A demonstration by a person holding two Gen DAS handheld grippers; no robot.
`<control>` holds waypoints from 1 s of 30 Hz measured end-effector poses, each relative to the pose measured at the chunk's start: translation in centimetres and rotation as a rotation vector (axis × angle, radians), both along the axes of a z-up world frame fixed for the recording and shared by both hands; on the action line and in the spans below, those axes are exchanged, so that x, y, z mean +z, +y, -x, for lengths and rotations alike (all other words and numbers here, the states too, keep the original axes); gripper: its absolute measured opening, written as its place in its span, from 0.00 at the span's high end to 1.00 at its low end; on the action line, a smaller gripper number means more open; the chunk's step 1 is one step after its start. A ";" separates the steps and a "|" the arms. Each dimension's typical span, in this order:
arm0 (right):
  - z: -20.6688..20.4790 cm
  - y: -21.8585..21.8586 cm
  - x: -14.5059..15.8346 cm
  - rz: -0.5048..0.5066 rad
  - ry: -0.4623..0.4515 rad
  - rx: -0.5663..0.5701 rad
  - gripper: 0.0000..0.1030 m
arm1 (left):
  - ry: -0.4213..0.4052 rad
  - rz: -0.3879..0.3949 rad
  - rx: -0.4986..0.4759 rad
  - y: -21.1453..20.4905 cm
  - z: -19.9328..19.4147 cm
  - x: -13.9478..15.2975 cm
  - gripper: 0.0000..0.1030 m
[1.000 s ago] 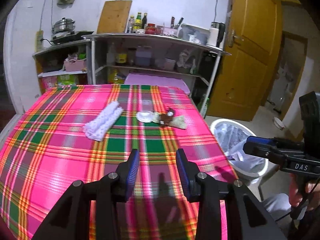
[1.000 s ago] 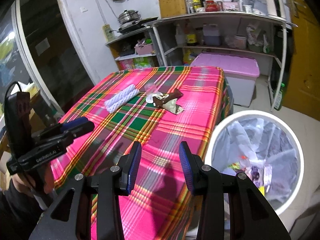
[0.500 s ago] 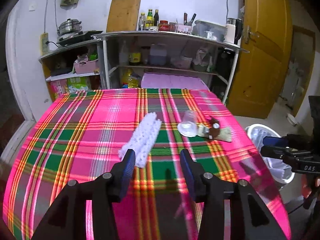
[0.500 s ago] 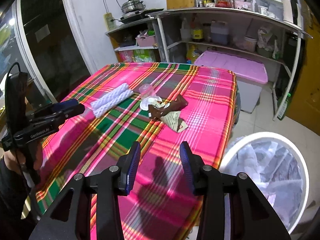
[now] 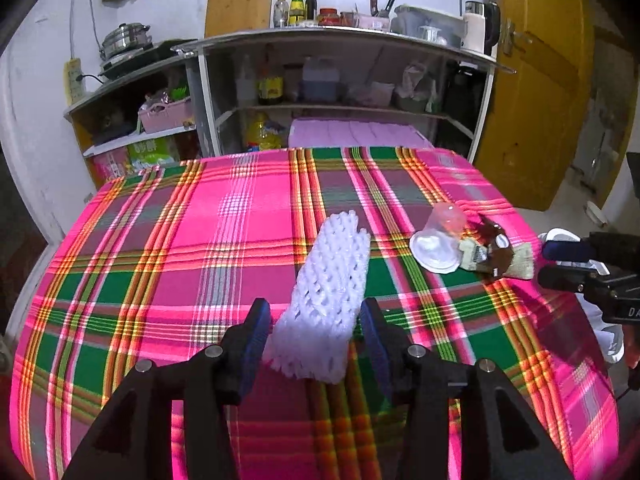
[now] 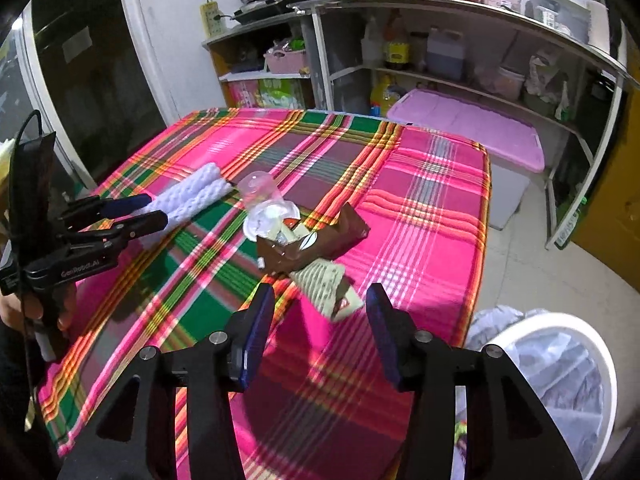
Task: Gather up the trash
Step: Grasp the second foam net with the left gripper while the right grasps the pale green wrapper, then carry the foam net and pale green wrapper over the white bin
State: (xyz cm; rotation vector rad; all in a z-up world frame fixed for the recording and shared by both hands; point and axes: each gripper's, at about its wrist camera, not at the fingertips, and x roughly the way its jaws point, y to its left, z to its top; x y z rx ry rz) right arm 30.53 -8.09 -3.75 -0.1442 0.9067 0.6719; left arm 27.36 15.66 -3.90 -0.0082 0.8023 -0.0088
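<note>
A white foam net sleeve [image 5: 332, 280] lies on the plaid tablecloth [image 5: 160, 260]. Its near end sits between the jaws of my left gripper [image 5: 316, 320], which stands open, the pads not pressing it. To its right lie a clear plastic cup [image 5: 440, 236] on its side and crumpled wrappers [image 5: 496, 256]. In the right wrist view, my right gripper [image 6: 318, 304] has its jaws opening around a greenish wrapper [image 6: 326, 288], without touching it. A brown wrapper [image 6: 312, 244] and the cup [image 6: 264, 208] lie just beyond. The left gripper [image 6: 132, 216] shows by the foam net [image 6: 192, 196].
A white trash bin [image 6: 560, 360] with a plastic liner stands on the floor off the table's right edge. Behind the table are metal shelves [image 5: 340, 40] with bottles, a purple-lidded box [image 6: 460, 120] and a yellow door [image 5: 540, 100]. A hand [image 6: 24, 308] holds the left gripper.
Both grippers came forward and down over the table. The left now straddles the foam net's near end, the right reaches the wrappers. Both sets of jaws stand wider than before.
</note>
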 end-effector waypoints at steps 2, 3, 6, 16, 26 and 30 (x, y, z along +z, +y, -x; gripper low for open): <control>-0.6 0.5 -0.3 0.009 0.008 0.000 0.53 | 0.026 -0.004 -0.001 0.0 -0.6 -0.4 0.55; -0.8 0.7 -0.4 0.012 0.010 0.001 0.53 | 0.033 -0.003 -0.002 -0.1 -0.8 -0.5 0.55; -1.3 1.4 -0.8 0.022 0.016 0.021 0.53 | 0.057 -0.008 -0.013 -0.3 -1.3 -0.8 0.55; -0.3 1.9 -0.9 0.020 0.022 0.052 0.91 | 0.066 -0.047 -0.045 -1.6 -1.0 -1.0 0.77; 3.8 0.8 0.3 -0.050 0.019 0.075 0.93 | 0.021 0.023 -0.044 -3.6 2.7 0.5 0.80; 6.1 -0.1 1.2 -0.086 0.010 0.074 0.93 | -0.005 0.060 -0.045 -5.0 5.1 1.5 0.80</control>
